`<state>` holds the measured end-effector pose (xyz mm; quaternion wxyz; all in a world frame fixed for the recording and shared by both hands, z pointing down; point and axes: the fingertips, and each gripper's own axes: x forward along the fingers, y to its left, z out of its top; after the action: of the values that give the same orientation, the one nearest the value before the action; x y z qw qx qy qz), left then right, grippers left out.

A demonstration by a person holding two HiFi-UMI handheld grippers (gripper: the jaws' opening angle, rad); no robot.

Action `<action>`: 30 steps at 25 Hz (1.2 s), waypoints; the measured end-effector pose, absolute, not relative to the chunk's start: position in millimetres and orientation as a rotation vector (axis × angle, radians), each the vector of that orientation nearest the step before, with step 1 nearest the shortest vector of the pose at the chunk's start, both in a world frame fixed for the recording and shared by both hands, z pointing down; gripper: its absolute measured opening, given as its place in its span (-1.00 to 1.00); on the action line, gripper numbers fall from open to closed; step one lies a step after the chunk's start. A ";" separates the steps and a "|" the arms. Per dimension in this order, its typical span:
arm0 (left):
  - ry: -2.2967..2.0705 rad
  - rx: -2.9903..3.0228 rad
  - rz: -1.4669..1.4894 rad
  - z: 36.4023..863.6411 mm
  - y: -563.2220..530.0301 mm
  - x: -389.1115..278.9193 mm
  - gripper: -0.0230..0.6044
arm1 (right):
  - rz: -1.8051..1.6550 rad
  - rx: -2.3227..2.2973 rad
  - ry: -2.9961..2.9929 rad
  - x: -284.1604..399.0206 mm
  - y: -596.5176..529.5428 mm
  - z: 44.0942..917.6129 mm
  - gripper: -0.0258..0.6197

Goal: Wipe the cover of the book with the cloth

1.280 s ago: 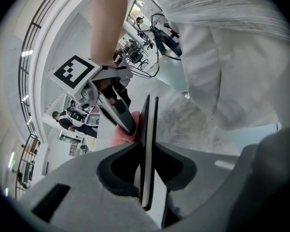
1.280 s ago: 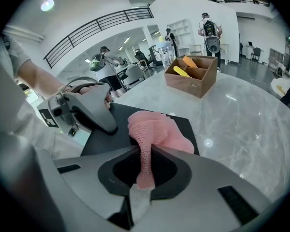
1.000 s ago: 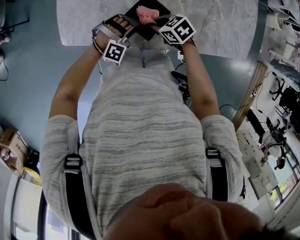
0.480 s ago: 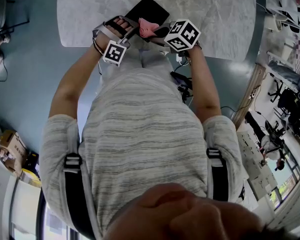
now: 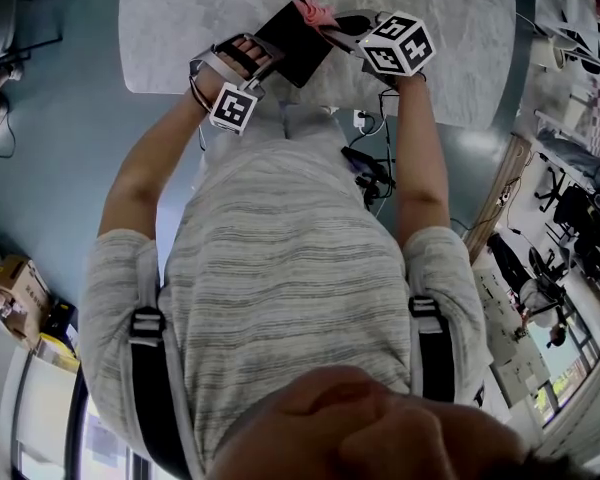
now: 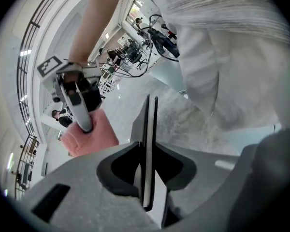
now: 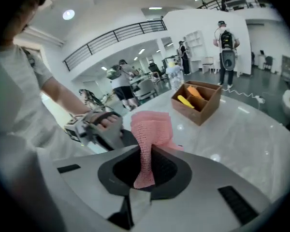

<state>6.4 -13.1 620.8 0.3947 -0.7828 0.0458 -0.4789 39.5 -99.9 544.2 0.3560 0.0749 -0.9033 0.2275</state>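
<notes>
The left gripper's (image 6: 148, 151) jaws are clenched on the edge of the book (image 6: 145, 117), which runs edge-on between them, black covers on either side of white pages. The right gripper's (image 7: 146, 161) jaws are clenched on the cloth (image 7: 152, 129), whose pink knit stands up out of them.

There is one book, one cloth, two grippers, and one marker cube on each gripper. In the head view the book (image 5: 295, 43) sits over the near part of the pale marble table (image 5: 450, 38). The cloth (image 5: 315, 10) is at the book's far corner, just ahead of the right gripper's cube (image 5: 400, 44). The left gripper's cube (image 5: 232, 106) is at the table's near edge.

The right gripper view shows one brown box (image 7: 198, 100) on the table beyond the cloth, with yellow and orange things in it. Several people stand in the hall behind it.
</notes>
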 end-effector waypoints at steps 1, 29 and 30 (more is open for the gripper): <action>0.124 -1.982 -1.207 618.9 -14.0 7.3 -0.64 | 0.541 0.271 -2.294 41.8 -116.1 557.4 -0.81; 0.110 -1.988 -1.220 619.2 -14.2 11.5 -0.64 | 0.534 0.402 -2.119 -12.2 -112.2 635.7 -0.81; 0.113 -1.984 -1.219 618.7 -15.0 11.5 -0.64 | 0.539 0.393 -2.130 -14.2 -109.5 633.4 -0.81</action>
<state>11.5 -15.0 618.7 0.3943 -0.7821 0.0444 -0.4805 -14.2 -109.5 633.4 0.4391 0.1580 -0.8574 0.2170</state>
